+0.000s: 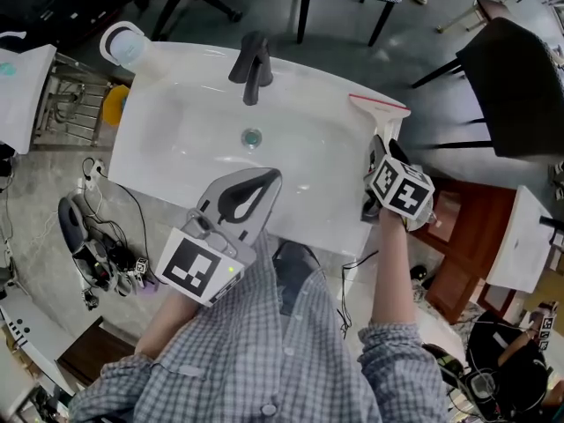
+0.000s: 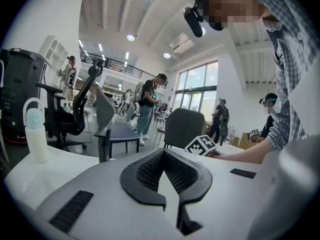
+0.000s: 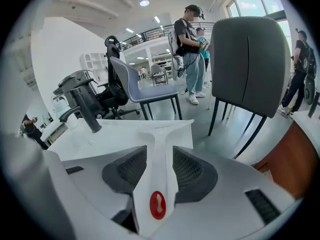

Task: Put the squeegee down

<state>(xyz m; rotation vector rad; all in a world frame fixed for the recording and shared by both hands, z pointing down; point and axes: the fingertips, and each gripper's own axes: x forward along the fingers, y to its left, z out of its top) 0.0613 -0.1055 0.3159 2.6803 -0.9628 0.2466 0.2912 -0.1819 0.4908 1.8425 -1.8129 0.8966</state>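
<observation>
A person leans over a white washbasin (image 1: 167,161) with a pair of tongs in each hand. The right gripper (image 1: 380,152) sits at the basin's right-hand rim, its jaws spread wide. The squeegee (image 1: 379,107) lies flat on that rim, its red-edged blade at the far right corner and its handle (image 3: 159,176) running back toward the person, straight between the two dark ribbed pads (image 3: 192,171). In the right gripper view the pads stand just beside the white handle on either side and do not appear to press on it, though any gap is thin and hard to judge. From above, the marker cube (image 1: 403,189) and the gripper body cover the near end of the handle. In the right gripper view the white blade almost blends into the white basin behind it. The left gripper (image 1: 271,180) hangs over the basin's near edge, tips together and nothing between them. A dark faucet (image 1: 252,67) stands at the back of the basin, and a pale bottle (image 1: 124,44) stands at the far left corner.
</observation>
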